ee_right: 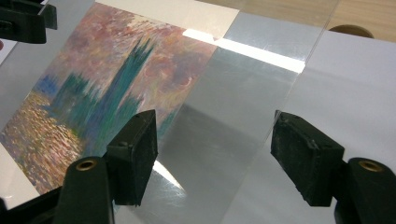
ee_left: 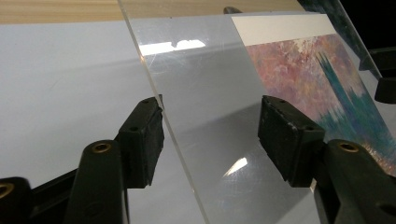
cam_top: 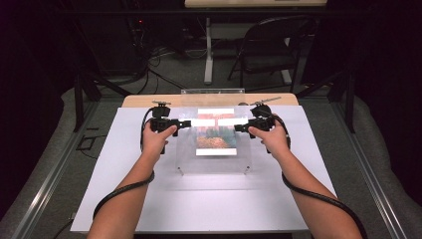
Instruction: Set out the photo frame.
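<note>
A clear acrylic sheet (cam_top: 214, 162) (ee_left: 205, 93) (ee_right: 243, 102) sits mid-table on small pegs, above a painted print (cam_top: 215, 138) (ee_left: 317, 79) (ee_right: 107, 84) of pink sky and teal towers. My left gripper (cam_top: 185, 123) (ee_left: 215, 140) is open, its jaws straddling the sheet's left edge without pressing it. At the sheet's right edge, my right gripper (cam_top: 240, 128) (ee_right: 219, 156) is open too, one jaw over the sheet and one beyond it. Each gripper view catches the other gripper far off, the right gripper (ee_left: 383, 74) and the left gripper (ee_right: 23, 21).
The white tabletop (cam_top: 199, 204) spreads wide in front of the sheet, with a wooden strip (cam_top: 209, 99) along its far edge. Beyond stand a folding chair (cam_top: 268, 50), a table leg (cam_top: 208, 50) and floor cables. Metal rails (cam_top: 368, 174) flank the table.
</note>
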### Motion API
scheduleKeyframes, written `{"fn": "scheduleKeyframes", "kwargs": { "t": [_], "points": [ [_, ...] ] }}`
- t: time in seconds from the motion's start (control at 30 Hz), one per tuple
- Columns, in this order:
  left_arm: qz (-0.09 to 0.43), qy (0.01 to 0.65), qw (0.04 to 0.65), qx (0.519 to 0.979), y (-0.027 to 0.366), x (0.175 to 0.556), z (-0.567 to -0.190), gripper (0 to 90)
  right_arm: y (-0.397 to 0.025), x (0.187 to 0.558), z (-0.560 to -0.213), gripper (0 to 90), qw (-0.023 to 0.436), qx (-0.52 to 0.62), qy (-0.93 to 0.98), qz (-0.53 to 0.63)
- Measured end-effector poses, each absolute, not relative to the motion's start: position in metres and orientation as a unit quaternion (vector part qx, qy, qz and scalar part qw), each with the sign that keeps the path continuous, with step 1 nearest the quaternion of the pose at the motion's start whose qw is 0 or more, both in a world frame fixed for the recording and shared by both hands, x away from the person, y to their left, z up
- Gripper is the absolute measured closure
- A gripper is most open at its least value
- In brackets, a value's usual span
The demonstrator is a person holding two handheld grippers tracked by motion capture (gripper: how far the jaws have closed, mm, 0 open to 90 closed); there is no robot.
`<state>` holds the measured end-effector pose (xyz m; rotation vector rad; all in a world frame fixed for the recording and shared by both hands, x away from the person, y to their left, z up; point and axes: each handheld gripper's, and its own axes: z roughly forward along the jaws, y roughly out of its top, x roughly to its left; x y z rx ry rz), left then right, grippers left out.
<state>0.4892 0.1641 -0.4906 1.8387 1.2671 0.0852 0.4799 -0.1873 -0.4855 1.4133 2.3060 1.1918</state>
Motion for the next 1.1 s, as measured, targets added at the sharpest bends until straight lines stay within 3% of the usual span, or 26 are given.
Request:
{"fn": "scheduleKeyframes", "kwargs": {
  "t": [0.47,1.1],
  "points": [
    [0.048,0.495,0.441,0.747,0.167,0.476,-0.475,46.3,-0.188,0.466,-0.473,36.9,0.113,0.462,0.78,0.406],
    [0.069,0.466,0.455,0.755,0.175,0.446,-0.451,55.7,-0.193,0.437,-0.448,50.2,0.144,0.443,0.783,0.413]
  ]
}}
